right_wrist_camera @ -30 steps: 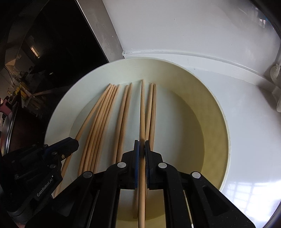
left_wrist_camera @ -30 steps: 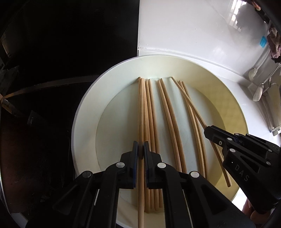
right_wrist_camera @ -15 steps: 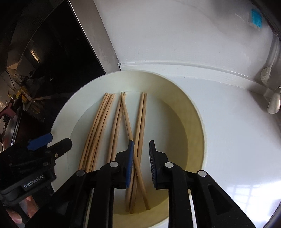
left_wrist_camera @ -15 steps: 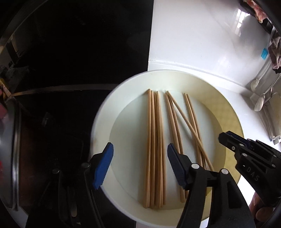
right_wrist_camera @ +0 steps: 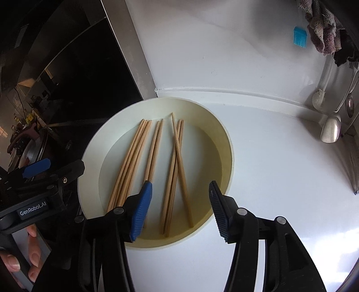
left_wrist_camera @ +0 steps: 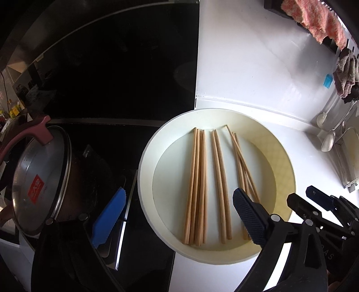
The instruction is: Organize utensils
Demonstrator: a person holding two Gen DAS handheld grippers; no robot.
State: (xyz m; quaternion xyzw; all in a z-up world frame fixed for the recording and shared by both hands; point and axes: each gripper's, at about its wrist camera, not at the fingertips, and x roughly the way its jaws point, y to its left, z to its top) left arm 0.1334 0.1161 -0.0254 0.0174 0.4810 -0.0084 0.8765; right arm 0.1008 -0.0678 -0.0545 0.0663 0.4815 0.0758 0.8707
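Note:
Several wooden chopsticks lie in a round cream plate (left_wrist_camera: 148, 157) in three groups: a left bundle (left_wrist_camera: 197, 179), a middle pair (left_wrist_camera: 219, 179) and a right group (left_wrist_camera: 243, 166) with one stick crossing the others. My left gripper (left_wrist_camera: 179, 215) hovers above the plate's near left side. Its jaws are opening wide and hold nothing. In the right wrist view the plate (right_wrist_camera: 89, 170) holds the same bundle (right_wrist_camera: 132, 161), pair (right_wrist_camera: 154, 150) and crossed group (right_wrist_camera: 177, 161). My right gripper (right_wrist_camera: 179, 209) hangs over the crossed group, its jaws opening, and its pads touch no stick.
A pot with a steel lid (left_wrist_camera: 38, 186) sits on the black cooktop (left_wrist_camera: 112, 78) to the left. Spoons (left_wrist_camera: 328, 141) and cloths (left_wrist_camera: 314, 20) hang at the right, near a blue brush (right_wrist_camera: 300, 37). White counter (right_wrist_camera: 280, 168) lies right of the plate. A hand (right_wrist_camera: 27, 258) holds the left gripper.
Both grippers were shut on a chopstick each; both have let go, opened and lifted away from the plate. The stick that the right one released now lies crossed over its neighbours.

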